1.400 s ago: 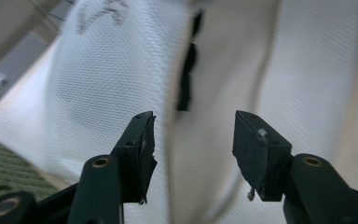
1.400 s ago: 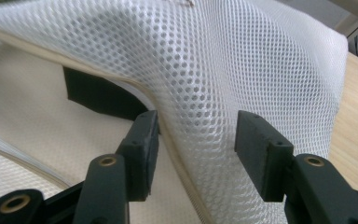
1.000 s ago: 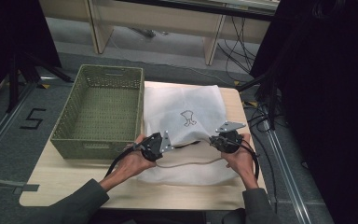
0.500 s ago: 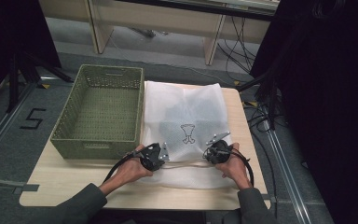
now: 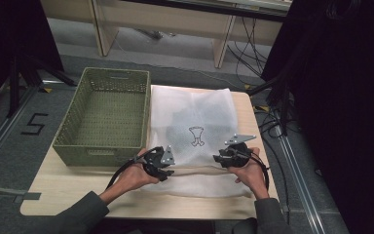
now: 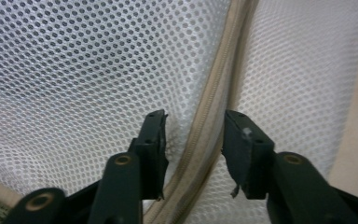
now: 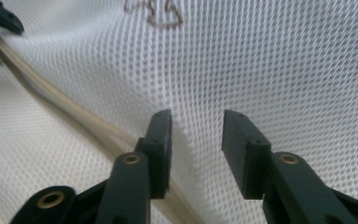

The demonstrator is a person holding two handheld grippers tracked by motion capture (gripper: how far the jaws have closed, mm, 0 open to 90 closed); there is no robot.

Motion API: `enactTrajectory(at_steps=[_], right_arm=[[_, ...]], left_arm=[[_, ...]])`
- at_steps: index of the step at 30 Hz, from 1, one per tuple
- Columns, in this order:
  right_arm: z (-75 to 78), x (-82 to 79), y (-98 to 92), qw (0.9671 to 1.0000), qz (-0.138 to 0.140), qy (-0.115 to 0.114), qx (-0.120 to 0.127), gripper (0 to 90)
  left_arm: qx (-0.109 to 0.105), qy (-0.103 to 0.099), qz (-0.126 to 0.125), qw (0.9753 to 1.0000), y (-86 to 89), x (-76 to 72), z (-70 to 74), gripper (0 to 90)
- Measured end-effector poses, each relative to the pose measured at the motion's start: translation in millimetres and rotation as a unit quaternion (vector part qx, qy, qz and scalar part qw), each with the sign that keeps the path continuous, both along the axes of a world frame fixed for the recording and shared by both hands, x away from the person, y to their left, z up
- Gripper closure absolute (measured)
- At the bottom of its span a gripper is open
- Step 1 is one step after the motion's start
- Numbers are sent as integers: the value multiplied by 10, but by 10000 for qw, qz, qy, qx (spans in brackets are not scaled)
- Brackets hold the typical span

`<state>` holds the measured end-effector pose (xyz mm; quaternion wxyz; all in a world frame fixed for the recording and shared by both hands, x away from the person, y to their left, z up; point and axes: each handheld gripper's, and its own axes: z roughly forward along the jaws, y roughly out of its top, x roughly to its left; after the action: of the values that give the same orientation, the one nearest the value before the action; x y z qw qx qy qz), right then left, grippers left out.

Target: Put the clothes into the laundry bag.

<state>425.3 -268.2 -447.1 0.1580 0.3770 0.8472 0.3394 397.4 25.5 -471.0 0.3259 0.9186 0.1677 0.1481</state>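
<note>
Apparently nothing is gripped yet: both the left gripper [image 5: 161, 163] and right gripper [image 5: 230, 155] hover open-fingered over the white mesh laundry bag [image 5: 195, 117], basket [image 5: 68, 141] at nine o'clock.

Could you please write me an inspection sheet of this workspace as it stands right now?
Surface: light wooden table, bare along its near left.
Job's things: white mesh laundry bag lies flat, beige zipper running across its near part; a small dark emblem on it.
Clutter: green perforated basket left of the bag, nothing seen inside.
Grippers: left tool open, jaws either side of the zipper; right tool open over the mesh beside the zipper.
Cables: black leads trail from both tools; more cables on the floor at right.
Surroundings: grey floor marked 5, wooden furniture legs behind, dark drapes.
</note>
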Motion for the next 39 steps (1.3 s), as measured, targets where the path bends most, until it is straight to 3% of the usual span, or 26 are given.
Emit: enactTrajectory(at_steps=[3,6,7,9,13,14,21,27,28,30,31,35,39], right_arm=[[41,-2,-27,9999,-63,40,93,607],[48,5,-19,9995,-102,-171,261,578],[73,-15,-10,9994,-180,-6,308,565],[78,-5,3,9985,-191,-248,446,542],[109,-39,41,9976,-297,-256,575,523],[110,-25,35,9975,-244,-377,538,521],[141,-51,71,9977,-205,-260,596,510],[138,-65,119,9973,-47,-433,599,499],[130,-73,133,9970,-65,-473,616,497],[152,-100,144,9974,-22,-319,639,494],[145,-104,154,9969,-7,-403,683,491],[150,-130,182,9968,58,-399,691,483],[139,-155,214,9964,103,-406,742,466]], left_arm=[[-247,-21,105,9996,35,-46,67,481],[-411,-91,157,9990,85,-94,121,450],[-470,-40,163,9988,103,-107,137,441],[-610,50,201,9979,136,-147,166,417],[-746,-34,263,9969,214,-238,248,378],[-792,-42,264,9965,237,-256,270,370],[-904,-174,443,9948,421,-374,359,349],[-983,-118,601,9933,572,-409,363,338],[-928,-161,564,9940,599,-403,367,338],[-986,-92,667,9929,633,-419,358,337],[-976,-90,637,9931,653,-419,359,336],[-1064,-2,744,9915,720,-424,334,327],[-1086,49,723,9914,761,-441,322,310]])
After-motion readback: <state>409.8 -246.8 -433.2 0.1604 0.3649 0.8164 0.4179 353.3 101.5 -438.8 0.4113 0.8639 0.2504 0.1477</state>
